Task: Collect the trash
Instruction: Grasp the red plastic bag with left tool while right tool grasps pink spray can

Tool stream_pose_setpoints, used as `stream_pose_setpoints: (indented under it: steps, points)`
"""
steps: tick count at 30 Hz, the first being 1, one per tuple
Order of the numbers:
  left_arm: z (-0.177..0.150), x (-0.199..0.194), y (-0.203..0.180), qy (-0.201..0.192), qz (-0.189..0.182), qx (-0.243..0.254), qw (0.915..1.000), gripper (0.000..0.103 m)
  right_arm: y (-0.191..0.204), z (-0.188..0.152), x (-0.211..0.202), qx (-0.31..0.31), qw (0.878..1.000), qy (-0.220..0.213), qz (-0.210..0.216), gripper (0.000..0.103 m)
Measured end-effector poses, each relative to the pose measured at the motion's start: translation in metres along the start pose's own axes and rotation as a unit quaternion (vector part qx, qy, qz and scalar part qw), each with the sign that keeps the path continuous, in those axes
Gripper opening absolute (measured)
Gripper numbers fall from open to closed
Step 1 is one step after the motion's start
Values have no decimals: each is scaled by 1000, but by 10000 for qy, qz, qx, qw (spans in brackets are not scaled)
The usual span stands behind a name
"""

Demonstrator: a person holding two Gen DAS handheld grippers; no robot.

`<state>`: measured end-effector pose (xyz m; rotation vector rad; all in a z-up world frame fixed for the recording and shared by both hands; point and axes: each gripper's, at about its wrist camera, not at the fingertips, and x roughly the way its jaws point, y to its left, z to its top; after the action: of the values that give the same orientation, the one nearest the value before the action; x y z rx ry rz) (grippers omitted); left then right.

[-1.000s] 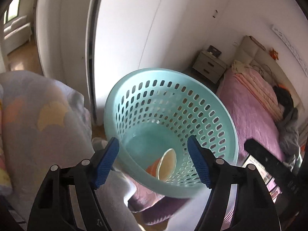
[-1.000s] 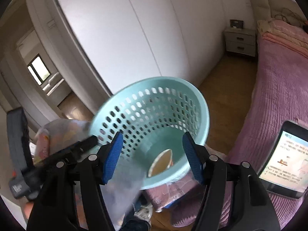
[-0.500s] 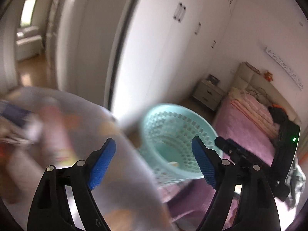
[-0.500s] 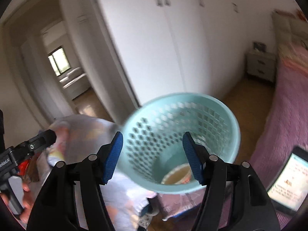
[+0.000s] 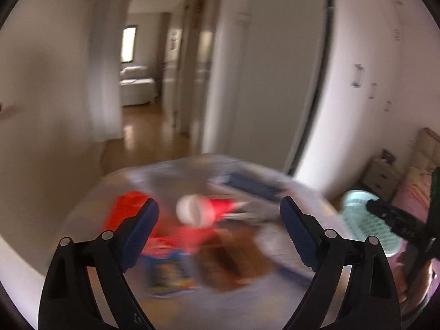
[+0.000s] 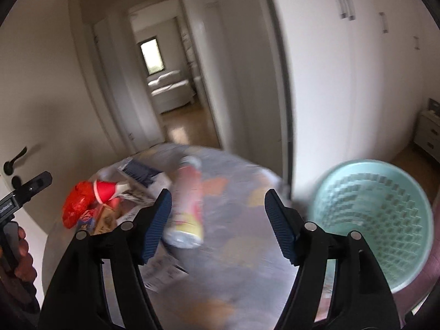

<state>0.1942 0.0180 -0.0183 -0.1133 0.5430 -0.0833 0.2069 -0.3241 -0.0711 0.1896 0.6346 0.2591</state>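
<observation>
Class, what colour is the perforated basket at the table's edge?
Pale teal, or mint green: the basket shows best in the right wrist view.

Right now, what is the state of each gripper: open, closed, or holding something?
Left gripper: open, holding nothing, above the trash on the table.
Right gripper: open, holding nothing; a can lies on the table between its fingers, not gripped.

I see trash on tabletop: crumpled red bag (image 6: 74,206) at left | red paper cup (image 6: 106,191) lying on side beside it | cylindrical can (image 6: 187,206) lying centre | mint perforated basket (image 6: 376,220) at right, tilted, mouth toward camera.
</observation>
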Motion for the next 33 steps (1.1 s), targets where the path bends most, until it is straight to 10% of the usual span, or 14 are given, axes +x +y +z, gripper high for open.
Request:
stream_pose_setpoints:
  steps: [10,22,33]
  points:
    - [-20,56,118,636,410,-621,9952,89,29,-12,88,-15,9973,713,158,68]
    - [-33,93,119,1107,193,-809,9904,85,42,-18,117,-180,9939,1085,-19,68]
    - [-46,92,114,1219,165,-590,9907,40,44,-23,129,-174,9910,1326,-41,47]
